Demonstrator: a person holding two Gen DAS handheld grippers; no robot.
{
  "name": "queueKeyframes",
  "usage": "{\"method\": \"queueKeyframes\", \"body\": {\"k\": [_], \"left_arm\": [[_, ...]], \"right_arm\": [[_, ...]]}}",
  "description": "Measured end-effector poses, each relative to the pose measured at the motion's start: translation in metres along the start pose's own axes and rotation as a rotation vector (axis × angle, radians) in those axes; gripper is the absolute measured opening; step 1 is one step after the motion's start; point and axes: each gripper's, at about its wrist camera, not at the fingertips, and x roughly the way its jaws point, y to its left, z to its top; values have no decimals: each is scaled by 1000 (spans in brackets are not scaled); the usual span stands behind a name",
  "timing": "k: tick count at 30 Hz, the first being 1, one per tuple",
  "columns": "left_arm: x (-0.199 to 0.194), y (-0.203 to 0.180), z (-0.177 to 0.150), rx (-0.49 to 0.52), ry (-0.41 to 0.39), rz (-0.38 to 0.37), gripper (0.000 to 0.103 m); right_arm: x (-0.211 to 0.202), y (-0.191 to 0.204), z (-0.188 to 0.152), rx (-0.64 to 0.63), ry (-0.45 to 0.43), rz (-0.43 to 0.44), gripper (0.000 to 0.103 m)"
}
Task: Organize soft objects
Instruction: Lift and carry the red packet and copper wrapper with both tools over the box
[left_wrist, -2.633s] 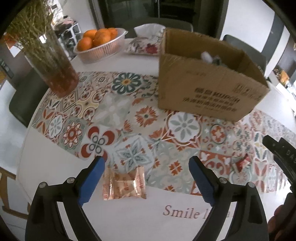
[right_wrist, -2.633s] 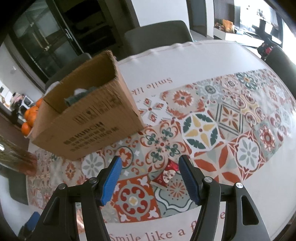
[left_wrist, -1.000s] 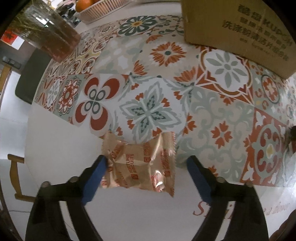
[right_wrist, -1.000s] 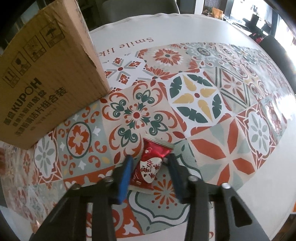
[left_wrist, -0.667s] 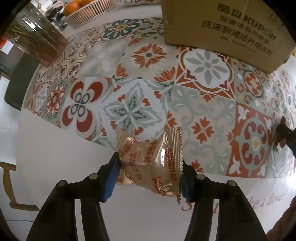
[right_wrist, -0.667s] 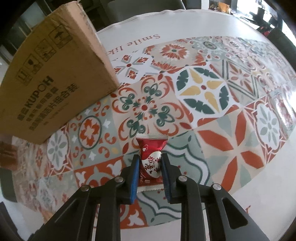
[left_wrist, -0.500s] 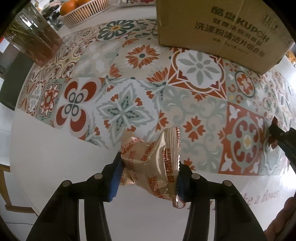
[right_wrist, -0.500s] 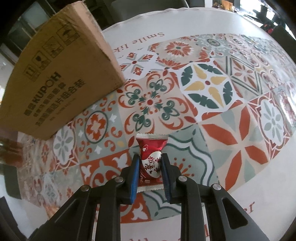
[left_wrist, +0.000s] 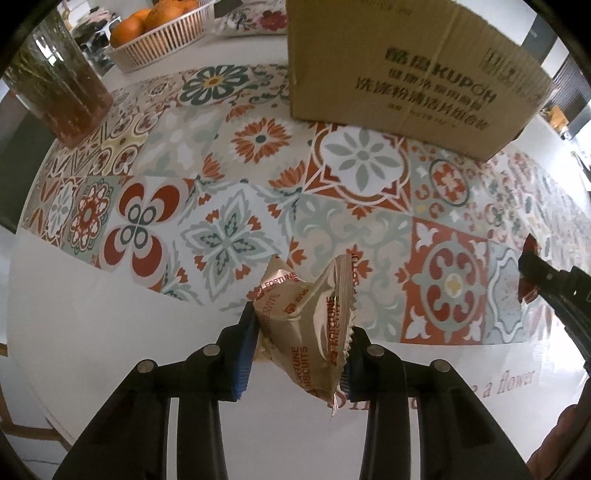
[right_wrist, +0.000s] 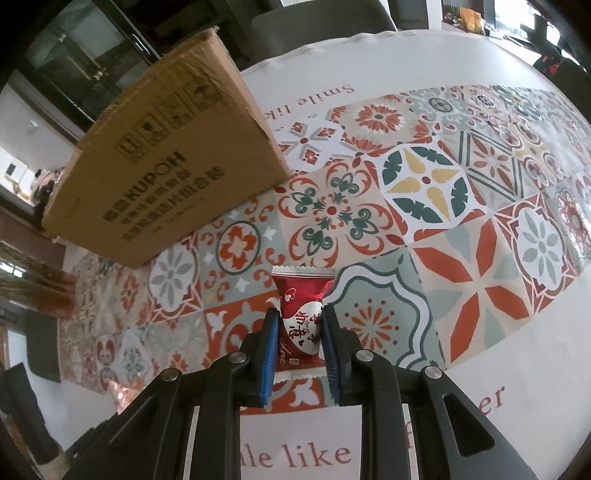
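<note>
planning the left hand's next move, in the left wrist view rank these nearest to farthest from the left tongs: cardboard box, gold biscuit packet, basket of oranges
1. gold biscuit packet: pinched between the left tongs, bottom centre.
2. cardboard box: ahead across the patterned cloth, upper right.
3. basket of oranges: farthest, top left, behind the box's near face.

Evenly lit by soft daylight, brightest toward the windows (right_wrist: 517, 22) at the far right. Strongly bent at the dark rounded edges. Slightly smeared on the box (left_wrist: 406, 70) lettering, with faint sheen on the tablecloth (right_wrist: 480, 369).

Cardboard box (left_wrist: 406, 70) top and vase (left_wrist: 55, 85) upper part beyond frame
</note>
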Motion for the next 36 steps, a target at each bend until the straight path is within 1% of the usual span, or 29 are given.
{"method": "queueKeyframes", "body": {"k": [6, 10, 18, 28, 36], "left_arm": [[-15, 2, -2, -3, -51, -59, 36], [-23, 6, 1, -7, -71, -74, 36], [-48, 15, 5, 4, -135, -103, 36], [-88, 21, 12, 36, -245, -114, 36], [-123, 22, 21, 68, -349, -107, 36]], "right_arm": [[-10, 8, 3, -16, -16, 26, 24], [-19, 15, 2, -30, -33, 41, 24], [-37, 26, -2, -52, -59, 69, 24], [-69, 44, -2, -111, -125, 105, 24], [-99, 61, 1, -164, -201, 129, 24]]}}
